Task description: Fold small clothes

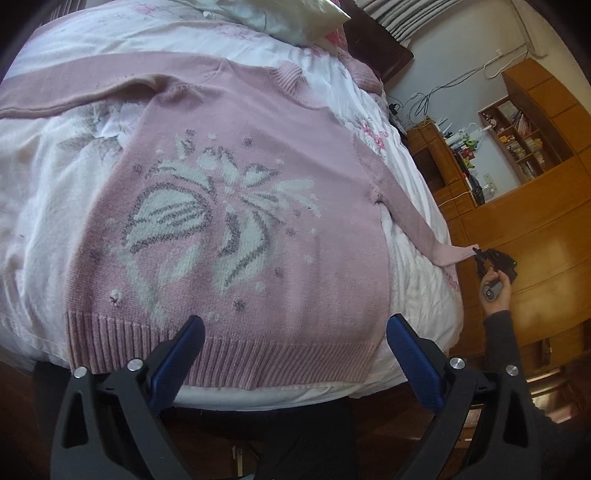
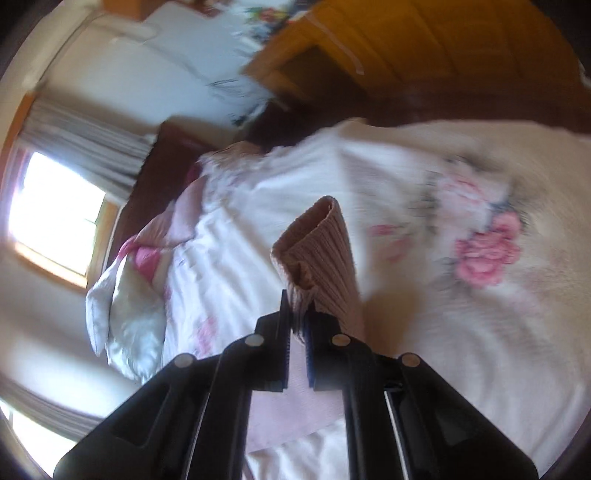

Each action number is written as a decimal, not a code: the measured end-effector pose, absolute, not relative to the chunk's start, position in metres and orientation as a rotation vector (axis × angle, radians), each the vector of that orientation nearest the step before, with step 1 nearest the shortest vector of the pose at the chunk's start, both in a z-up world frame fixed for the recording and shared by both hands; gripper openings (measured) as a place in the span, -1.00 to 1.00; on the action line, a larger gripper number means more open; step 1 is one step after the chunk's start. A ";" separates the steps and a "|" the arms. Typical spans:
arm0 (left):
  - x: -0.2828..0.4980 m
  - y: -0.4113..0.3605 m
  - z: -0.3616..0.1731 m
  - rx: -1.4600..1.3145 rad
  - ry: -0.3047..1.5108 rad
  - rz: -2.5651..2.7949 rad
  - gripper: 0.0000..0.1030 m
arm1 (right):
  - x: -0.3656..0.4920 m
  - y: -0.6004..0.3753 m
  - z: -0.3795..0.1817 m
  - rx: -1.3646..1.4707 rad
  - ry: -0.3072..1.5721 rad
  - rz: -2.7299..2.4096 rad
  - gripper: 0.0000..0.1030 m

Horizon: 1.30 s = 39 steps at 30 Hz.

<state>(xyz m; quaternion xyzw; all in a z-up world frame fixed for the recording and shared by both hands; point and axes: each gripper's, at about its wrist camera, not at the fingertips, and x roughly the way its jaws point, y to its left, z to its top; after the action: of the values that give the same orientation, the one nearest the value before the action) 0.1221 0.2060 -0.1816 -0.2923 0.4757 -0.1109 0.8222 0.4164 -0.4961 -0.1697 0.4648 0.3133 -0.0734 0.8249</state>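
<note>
1. Left wrist view: we see a bed covered by a white quilt printed with pink roses (image 1: pixel 48 192), a pale pillow (image 1: pixel 280 18) at its far end, and a wooden wall unit with open shelves (image 1: pixel 532 147) beyond the bed's right side. Nothing lies on top of the garment.
2. We find the pink knitted sweater with a white and grey flower pattern (image 1: pixel 229 221) spread flat, front up, on the quilt. Its long axis runs from the ribbed hem, nearest the camera at the bed's edge, to the collar at the far side.
3. We note that one sleeve lies stretched to the left across the quilt; the other sleeve (image 1: pixel 413 218) runs down and to the right, past the bed's edge.
4. We see the left gripper (image 1: pixel 295 332) poised just above the ribbed hem, its two blue-padded fingers (image 1: pixel 410 354) spread wide with nothing between them.
5. We see the person's right hand (image 1: pixel 496 291), in a dark sleeve, holding the right gripper (image 1: pixel 476 253) off the bed's right side, level with the mattress top.
6. Right wrist view, blurred: we see the right gripper (image 2: pixel 297 317) clamped on the ribbed pink cuff (image 2: pixel 321 243), whose open end points away from the camera over the rose-printed quilt (image 2: pixel 480 251); a bright window (image 2: pixel 55 214) lies at the left.
</note>
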 end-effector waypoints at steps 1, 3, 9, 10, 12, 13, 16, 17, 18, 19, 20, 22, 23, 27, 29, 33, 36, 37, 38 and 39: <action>0.120 0.207 -0.179 -0.627 1.005 -0.250 0.92 | 0.419 -0.482 -0.157 0.962 0.661 -0.130 -0.90; 0.118 0.208 -0.174 -0.639 1.001 -0.271 0.92 | 0.426 -0.448 -0.129 0.902 0.657 -0.073 -0.90; 0.116 0.217 -0.172 -0.707 1.018 -0.339 0.93 | 0.448 -0.341 -0.078 0.697 0.682 0.045 -0.90; 0.118 0.217 -0.171 -0.684 1.023 -0.329 0.93 | 0.449 -0.326 -0.075 0.669 0.687 0.058 -0.90; 0.119 0.220 -0.167 -0.635 1.006 -0.304 0.93 | 0.454 -0.289 -0.072 0.606 0.700 0.090 -0.90; 0.119 0.222 -0.164 -0.611 0.976 -0.280 0.93 | 0.456 -0.271 -0.072 0.578 0.711 0.104 -0.90; 0.128 0.229 -0.153 -0.549 0.936 -0.229 0.93 | 0.459 -0.218 -0.080 0.502 0.735 0.148 -0.90; 0.135 0.232 -0.153 -0.543 0.948 -0.211 0.93 | 0.462 -0.201 -0.083 0.486 0.746 0.161 -0.90; 0.143 0.236 -0.154 -0.552 0.966 -0.194 0.93 | 0.465 -0.182 -0.091 0.464 0.766 0.177 -0.90; 0.151 0.240 -0.157 -0.568 0.989 -0.191 0.93 | 0.467 -0.164 -0.101 0.439 0.787 0.187 -0.90; 0.161 0.243 -0.162 -0.588 1.015 -0.205 0.93 | 0.471 -0.146 -0.112 0.421 0.811 0.198 -0.90; 0.180 0.247 -0.173 -0.638 1.045 -0.263 0.93 | 0.475 -0.115 -0.137 0.389 0.859 0.215 -0.90; 0.186 0.249 -0.179 -0.648 1.056 -0.268 0.93 | 0.477 -0.103 -0.153 0.373 0.886 0.215 -0.90; 0.220 0.238 -0.189 -0.623 1.060 -0.308 0.93 | 0.475 -0.059 -0.223 0.285 0.996 0.216 -0.90; 0.241 0.229 -0.193 -0.598 1.075 -0.312 0.93 | 0.472 -0.039 -0.246 0.221 1.037 0.229 -0.80; 0.292 0.212 -0.193 -0.606 1.058 -0.363 0.93 | 0.449 -0.026 -0.253 0.162 1.034 0.270 -0.08; 0.344 0.194 -0.192 -0.675 1.053 -0.443 0.93 | 0.408 -0.051 -0.231 0.253 0.987 0.308 0.01; 0.364 0.186 -0.193 -0.696 1.057 -0.466 0.93 | 0.389 -0.059 -0.226 0.285 0.983 0.331 0.01; 0.383 0.179 -0.196 -0.717 1.067 -0.479 0.93 | 0.365 -0.068 -0.222 0.321 0.977 0.355 0.02; 0.404 0.171 -0.201 -0.740 1.085 -0.490 0.93 | 0.344 -0.073 -0.220 0.345 0.975 0.370 0.06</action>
<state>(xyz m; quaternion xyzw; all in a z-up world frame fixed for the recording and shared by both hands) 0.4038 0.1714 -0.2012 -0.3406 0.4993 -0.2255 0.7641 0.3439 -0.0729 -0.2202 0.1640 0.4635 0.1757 0.8529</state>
